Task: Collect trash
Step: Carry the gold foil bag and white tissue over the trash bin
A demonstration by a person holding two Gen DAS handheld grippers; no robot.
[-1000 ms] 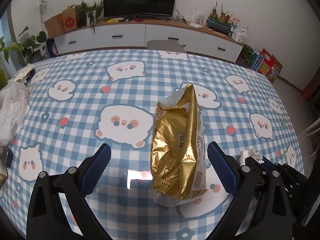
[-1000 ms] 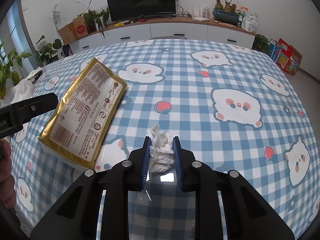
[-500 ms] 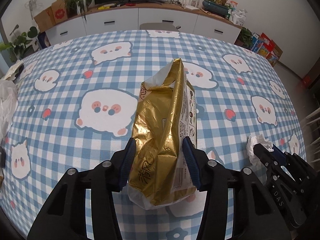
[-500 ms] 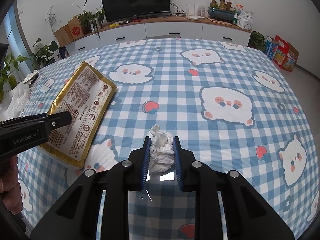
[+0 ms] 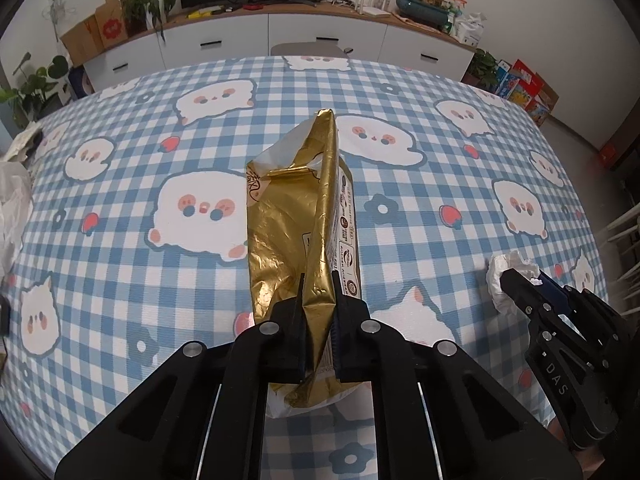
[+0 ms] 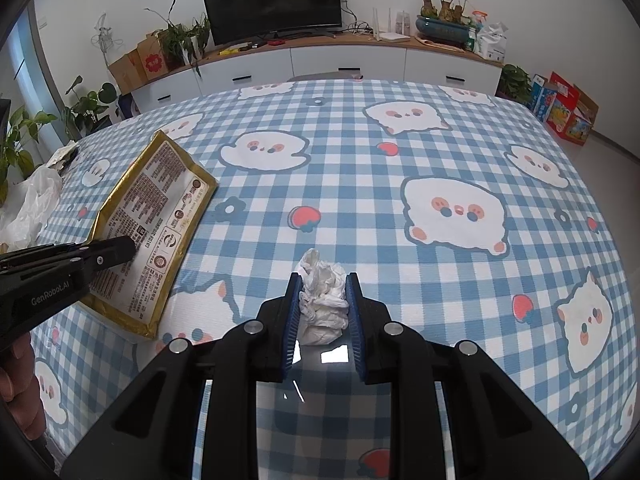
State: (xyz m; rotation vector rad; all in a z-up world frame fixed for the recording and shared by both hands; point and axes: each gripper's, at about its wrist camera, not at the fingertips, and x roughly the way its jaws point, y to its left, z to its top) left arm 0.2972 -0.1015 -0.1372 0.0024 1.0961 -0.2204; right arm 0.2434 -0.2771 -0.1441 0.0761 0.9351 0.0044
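Note:
My left gripper (image 5: 318,280) is shut on the near end of a crumpled gold snack bag (image 5: 298,216), which stands on edge above the checked tablecloth (image 5: 160,280). The same bag (image 6: 156,224) shows in the right wrist view with the left gripper (image 6: 120,248) clamped on it. My right gripper (image 6: 322,280) is shut on a crumpled white tissue (image 6: 322,300) just above the cloth. That tissue (image 5: 506,276) and the right gripper (image 5: 532,284) also show at the right in the left wrist view.
A white plastic bag (image 6: 28,208) lies at the table's left edge. Beyond the table stand a white sideboard (image 6: 344,64) with a TV (image 6: 272,4), plants (image 6: 24,136) at left and colourful boxes (image 6: 564,104) on the floor at right.
My left gripper went from wide open around the gold bag to shut on it and has lifted its near end. My right gripper has kept the tissue and barely moved.

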